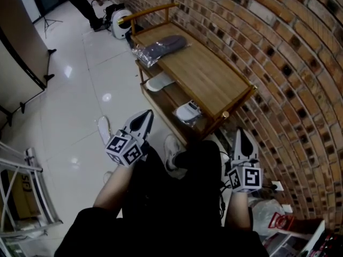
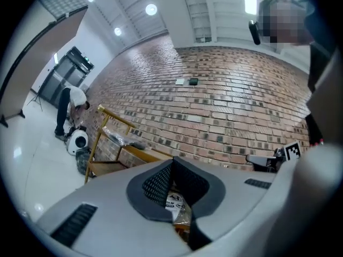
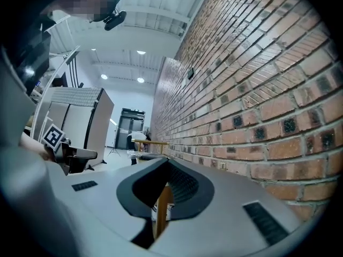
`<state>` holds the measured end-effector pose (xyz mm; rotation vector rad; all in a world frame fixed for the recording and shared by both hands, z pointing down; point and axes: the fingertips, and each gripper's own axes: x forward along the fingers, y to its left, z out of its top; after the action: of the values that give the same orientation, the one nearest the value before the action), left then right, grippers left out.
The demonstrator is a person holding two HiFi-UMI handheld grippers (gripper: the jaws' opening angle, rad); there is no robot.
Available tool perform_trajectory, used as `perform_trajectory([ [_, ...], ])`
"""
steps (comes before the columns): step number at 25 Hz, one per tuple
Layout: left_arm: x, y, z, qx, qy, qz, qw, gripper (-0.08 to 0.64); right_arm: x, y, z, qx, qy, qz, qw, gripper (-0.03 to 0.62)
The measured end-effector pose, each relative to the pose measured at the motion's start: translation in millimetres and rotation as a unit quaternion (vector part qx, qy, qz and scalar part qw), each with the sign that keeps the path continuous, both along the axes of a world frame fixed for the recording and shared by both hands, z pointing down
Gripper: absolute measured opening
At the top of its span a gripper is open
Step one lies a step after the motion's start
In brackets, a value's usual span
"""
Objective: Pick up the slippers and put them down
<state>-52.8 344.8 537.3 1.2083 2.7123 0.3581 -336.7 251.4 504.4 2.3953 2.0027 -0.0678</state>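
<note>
While both my tongs are pressed shut with nothing between them, the left gripper (image 1: pixel 142 120) and the right gripper (image 1: pixel 243 138) hang low in front of me, short of the wooden rack (image 1: pixel 210 75) against the brick wall. The slippers are there: a dark grey slipper (image 1: pixel 163 47) in a clear bag on the top board, a white slipper (image 1: pixel 159 81) on the lower shelf, and a bagged slipper (image 1: pixel 188 111) further along that shelf. What looks like another white one (image 1: pixel 103 128) lies on the floor beside my left gripper. That makes four pieces as I count them, one rack, two tongs. I judge them light, soft and floppy, and the plastic slick, so I would pinch through the bag at the firm sole edge near the heel.
</note>
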Motion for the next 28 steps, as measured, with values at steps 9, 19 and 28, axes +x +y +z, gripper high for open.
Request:
perform_trajectory([
  [9,-20.6,-12.0,11.6,0.017,0.000,0.034,0.9993,0.000,3.8,3.6,6.2,0.007,0.008,-0.006,1.000,0.008],
  [19,-19.2,37.2,118.7,0.275,-0.277,0.027,0.9204,0.158,8.3,-0.4,14.1,0.020,0.007,-0.012,1.000,0.008],
  [28,-74.8,66.7,186.9,0.364,-0.272,0.037,0.8901,0.259,-9.7,-4.5,37.0,0.055,0.008,0.007,0.998,0.008],
])
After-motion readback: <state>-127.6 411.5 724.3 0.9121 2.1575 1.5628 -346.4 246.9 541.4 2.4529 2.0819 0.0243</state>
